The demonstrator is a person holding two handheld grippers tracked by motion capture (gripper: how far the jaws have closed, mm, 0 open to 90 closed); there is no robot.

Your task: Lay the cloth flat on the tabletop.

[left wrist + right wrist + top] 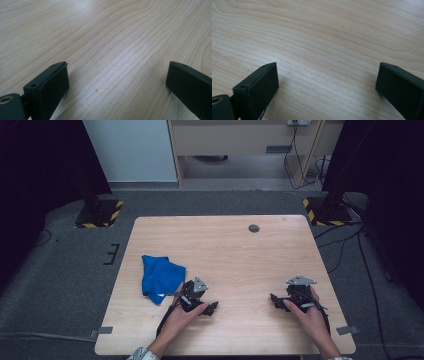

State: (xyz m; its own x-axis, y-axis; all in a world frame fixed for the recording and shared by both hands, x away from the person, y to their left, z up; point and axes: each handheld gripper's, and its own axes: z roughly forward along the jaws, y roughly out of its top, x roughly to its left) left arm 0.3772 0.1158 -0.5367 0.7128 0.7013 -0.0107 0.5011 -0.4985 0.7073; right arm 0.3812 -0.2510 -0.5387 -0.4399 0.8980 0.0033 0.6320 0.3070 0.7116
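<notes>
The blue cloth [161,278] near the counter's [240,245] left edge is partly covered by the left gripper [212,307]; its folds are perhaps too small to tell.

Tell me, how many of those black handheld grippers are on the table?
2. The left gripper sits beside the blue cloth near the table's front left; the right gripper is near the front right. Both have jaws open and hold nothing.

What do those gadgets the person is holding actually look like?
Both are black handheld tools. The left gripper and right gripper each carry a grey three-cornered plate on top and end in two blocky black jaws. A dark cable trails back along the left forearm, where a patterned sleeve cuff shows.
</notes>
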